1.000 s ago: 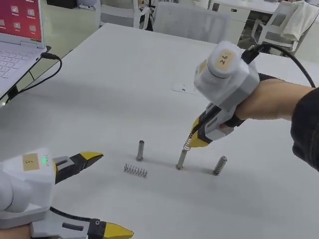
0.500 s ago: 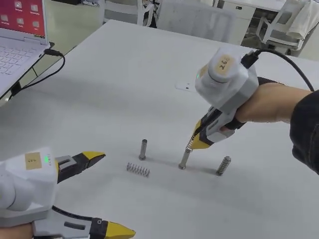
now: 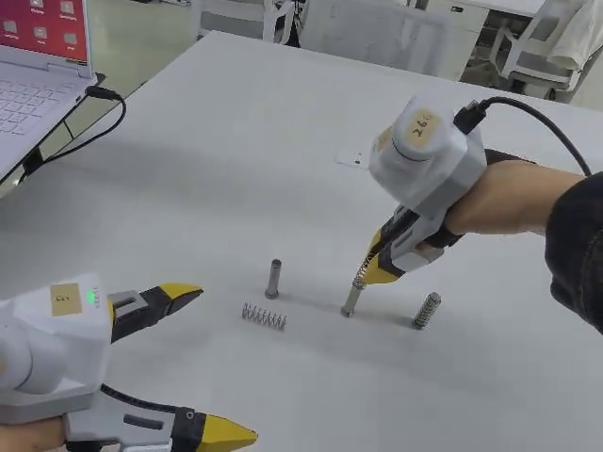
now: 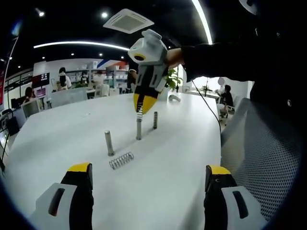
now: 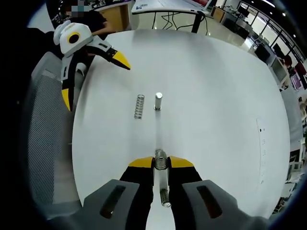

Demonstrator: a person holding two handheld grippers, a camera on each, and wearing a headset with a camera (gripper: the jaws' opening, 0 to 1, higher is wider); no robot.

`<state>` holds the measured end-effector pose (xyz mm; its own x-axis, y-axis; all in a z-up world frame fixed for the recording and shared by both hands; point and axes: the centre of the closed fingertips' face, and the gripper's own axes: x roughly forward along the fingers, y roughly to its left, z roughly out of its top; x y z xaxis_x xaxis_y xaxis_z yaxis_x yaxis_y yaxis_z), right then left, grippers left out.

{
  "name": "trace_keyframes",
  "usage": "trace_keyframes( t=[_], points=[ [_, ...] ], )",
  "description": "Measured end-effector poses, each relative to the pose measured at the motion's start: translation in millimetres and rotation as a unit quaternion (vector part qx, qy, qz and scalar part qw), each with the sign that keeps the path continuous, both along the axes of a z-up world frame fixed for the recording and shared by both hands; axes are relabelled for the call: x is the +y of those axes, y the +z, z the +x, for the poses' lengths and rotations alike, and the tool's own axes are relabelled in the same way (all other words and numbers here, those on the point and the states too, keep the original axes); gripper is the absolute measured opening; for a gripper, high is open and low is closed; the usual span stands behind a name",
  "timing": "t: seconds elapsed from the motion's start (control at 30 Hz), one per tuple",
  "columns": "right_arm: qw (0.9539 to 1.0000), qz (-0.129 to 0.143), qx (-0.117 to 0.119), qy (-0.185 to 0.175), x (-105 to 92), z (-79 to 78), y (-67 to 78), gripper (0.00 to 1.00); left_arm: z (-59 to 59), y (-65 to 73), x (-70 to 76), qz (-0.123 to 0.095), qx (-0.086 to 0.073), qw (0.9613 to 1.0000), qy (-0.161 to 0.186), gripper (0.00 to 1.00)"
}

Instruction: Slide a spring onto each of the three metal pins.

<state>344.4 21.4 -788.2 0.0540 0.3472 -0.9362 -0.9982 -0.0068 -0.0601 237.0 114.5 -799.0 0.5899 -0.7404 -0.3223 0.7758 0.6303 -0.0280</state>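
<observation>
Over smooth cylindrical pin (image 3: 351, 299), coiled wire spring (image 3: 359, 274)

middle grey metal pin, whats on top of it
A coiled steel spring, pinched in the yellow-tipped right gripper, sits at its top. The tip is hidden by coil and jaws.

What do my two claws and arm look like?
The left claw and right claw are white and grey with yellow-tipped black jaws and tan stickers. The left has a green light, the right a black cable. The sleeve is dark.
</observation>
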Motion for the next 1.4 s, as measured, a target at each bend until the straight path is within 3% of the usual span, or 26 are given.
trace_keyframes(
  t=[0.33,1.1,1.4],
  points=[
    [1.0000,-0.007,0.000,0.002,1.9,-2.3,-9.6,0.08,0.3,-0.2,1.6,-0.001,0.001,1.0000,0.002,0.94],
    [0.9997,-0.022,0.004,-0.007,6.7,2.8,-47.8,0.08,-0.1,-1.7,2.9,-0.002,0.004,1.0000,0.004,0.93],
    [0.9997,-0.018,0.009,-0.011,7.4,2.4,-49.7,0.09,-0.4,-2.1,3.0,-0.002,0.005,1.0000,0.004,0.92]
  ],
)
